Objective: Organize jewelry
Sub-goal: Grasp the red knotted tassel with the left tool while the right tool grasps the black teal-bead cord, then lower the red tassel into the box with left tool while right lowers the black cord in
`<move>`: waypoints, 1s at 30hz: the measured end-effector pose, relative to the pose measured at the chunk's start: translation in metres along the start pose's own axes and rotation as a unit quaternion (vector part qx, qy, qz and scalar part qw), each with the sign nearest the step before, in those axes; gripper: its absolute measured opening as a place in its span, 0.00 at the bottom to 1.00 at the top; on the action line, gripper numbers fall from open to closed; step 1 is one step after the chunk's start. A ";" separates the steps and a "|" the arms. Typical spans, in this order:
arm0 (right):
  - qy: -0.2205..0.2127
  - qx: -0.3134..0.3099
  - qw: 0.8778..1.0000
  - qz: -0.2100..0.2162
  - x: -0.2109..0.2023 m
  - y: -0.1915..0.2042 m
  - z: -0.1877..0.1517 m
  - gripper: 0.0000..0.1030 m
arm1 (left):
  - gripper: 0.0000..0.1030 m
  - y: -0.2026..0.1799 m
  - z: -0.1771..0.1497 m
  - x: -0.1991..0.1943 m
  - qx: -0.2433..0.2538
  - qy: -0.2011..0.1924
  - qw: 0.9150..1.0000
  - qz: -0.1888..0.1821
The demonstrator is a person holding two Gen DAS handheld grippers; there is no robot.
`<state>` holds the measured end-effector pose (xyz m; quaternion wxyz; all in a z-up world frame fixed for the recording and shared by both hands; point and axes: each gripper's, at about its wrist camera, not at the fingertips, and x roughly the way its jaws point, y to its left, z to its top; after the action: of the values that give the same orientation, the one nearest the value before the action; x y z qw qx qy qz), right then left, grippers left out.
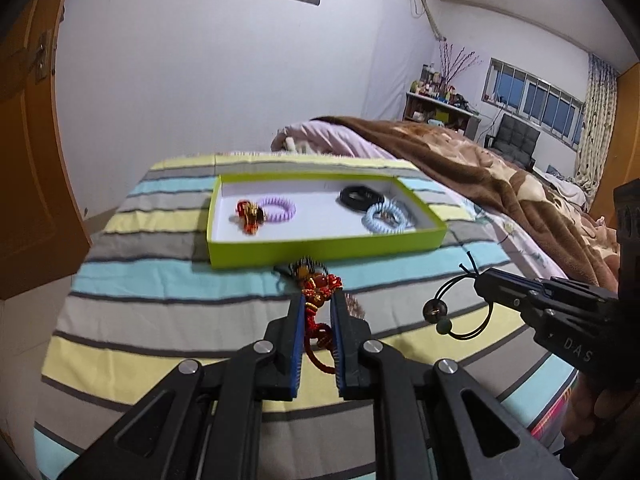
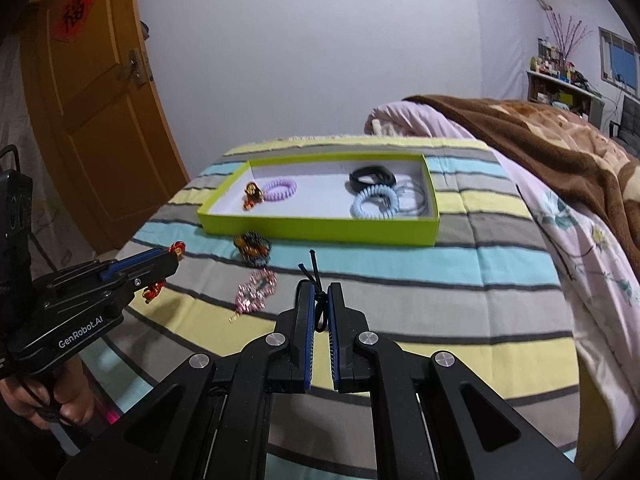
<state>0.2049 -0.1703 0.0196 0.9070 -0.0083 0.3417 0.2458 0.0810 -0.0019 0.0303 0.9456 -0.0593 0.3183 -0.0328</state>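
Observation:
A lime-green box lid [image 1: 320, 249] [image 2: 316, 228] lies on the striped cloth. It holds a purple coil band [image 1: 277, 208], a red-gold charm [image 1: 249, 216], a black band [image 1: 360, 197] and a light-blue coil band [image 1: 386, 219]. My left gripper [image 1: 318, 300] [image 2: 172, 260] is shut on a red knotted charm [image 1: 318, 292], just above the cloth in front of the box. My right gripper [image 2: 319, 290] [image 1: 478, 280] is shut on a black cord bracelet with beads [image 1: 444, 312], held above the cloth to the right. A dark beaded bracelet [image 2: 253, 249] and a pink sparkly piece [image 2: 256, 294] lie on the cloth.
The striped cloth [image 1: 160, 280] covers the foot of a bed. A brown blanket [image 1: 500, 168] and pink sheet lie to the right. A wooden door [image 2: 100, 120] stands at the left. A shelf and windows are far back right.

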 end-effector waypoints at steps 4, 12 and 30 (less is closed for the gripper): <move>-0.013 -0.008 1.000 -0.001 -0.002 0.002 0.012 0.06 | 0.13 0.001 0.012 -0.001 0.001 -0.010 1.000 0.005; -0.022 -0.014 1.000 -0.005 0.011 -0.004 0.044 0.06 | 0.13 0.010 0.040 0.014 0.002 -0.017 1.000 0.011; -0.009 0.001 1.000 -0.017 0.086 -0.032 0.096 0.06 | 0.13 0.024 0.078 0.094 0.000 -0.005 1.000 0.025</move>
<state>0.3333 -0.1429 0.0347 0.9140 -0.0113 0.3339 0.2302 0.2036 0.0198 0.0328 0.9476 -0.0516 0.3151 -0.0089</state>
